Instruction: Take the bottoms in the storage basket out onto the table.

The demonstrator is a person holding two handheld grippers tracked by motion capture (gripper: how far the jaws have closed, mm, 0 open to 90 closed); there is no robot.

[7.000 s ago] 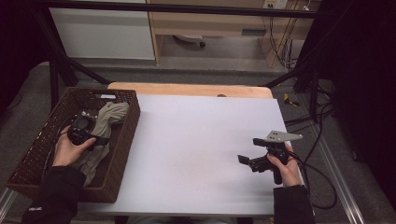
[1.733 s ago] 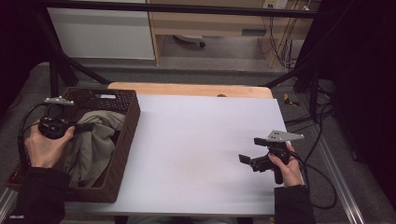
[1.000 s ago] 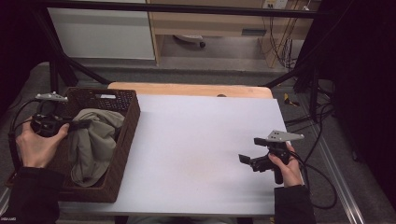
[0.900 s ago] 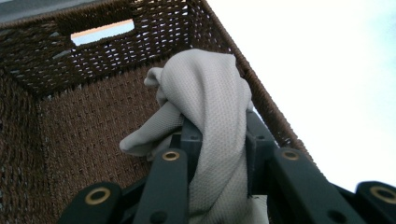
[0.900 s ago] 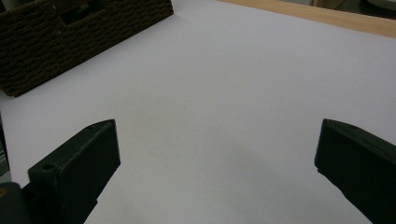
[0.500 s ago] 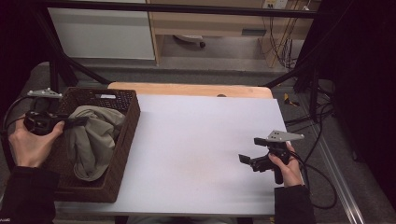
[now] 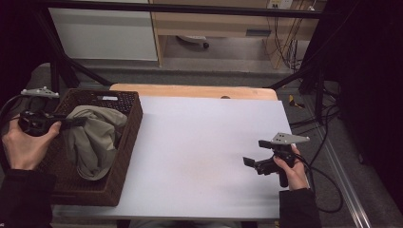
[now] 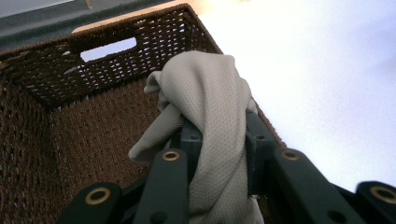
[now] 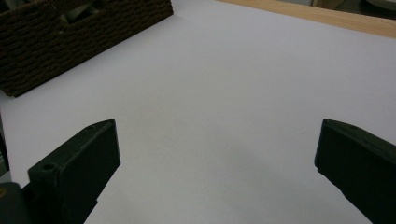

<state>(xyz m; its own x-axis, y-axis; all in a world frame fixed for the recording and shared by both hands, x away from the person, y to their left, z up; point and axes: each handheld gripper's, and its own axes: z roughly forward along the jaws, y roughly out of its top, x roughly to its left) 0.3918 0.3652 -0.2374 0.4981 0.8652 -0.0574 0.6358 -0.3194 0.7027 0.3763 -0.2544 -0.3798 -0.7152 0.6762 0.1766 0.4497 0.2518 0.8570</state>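
Left claw (image 7: 81, 122) has lifted cloth (image 7: 95, 140), hanging lengthwise into basket (image 7: 124, 156).

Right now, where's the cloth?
In the high view the cloth hangs partly lifted in the basket at the table's left, pinched in the left gripper; the left gripper view shows the jaws shut on it.

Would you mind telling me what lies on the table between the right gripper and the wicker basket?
Nothing: in the high view the white table is bare from the right gripper to the basket; the right gripper view shows the same.
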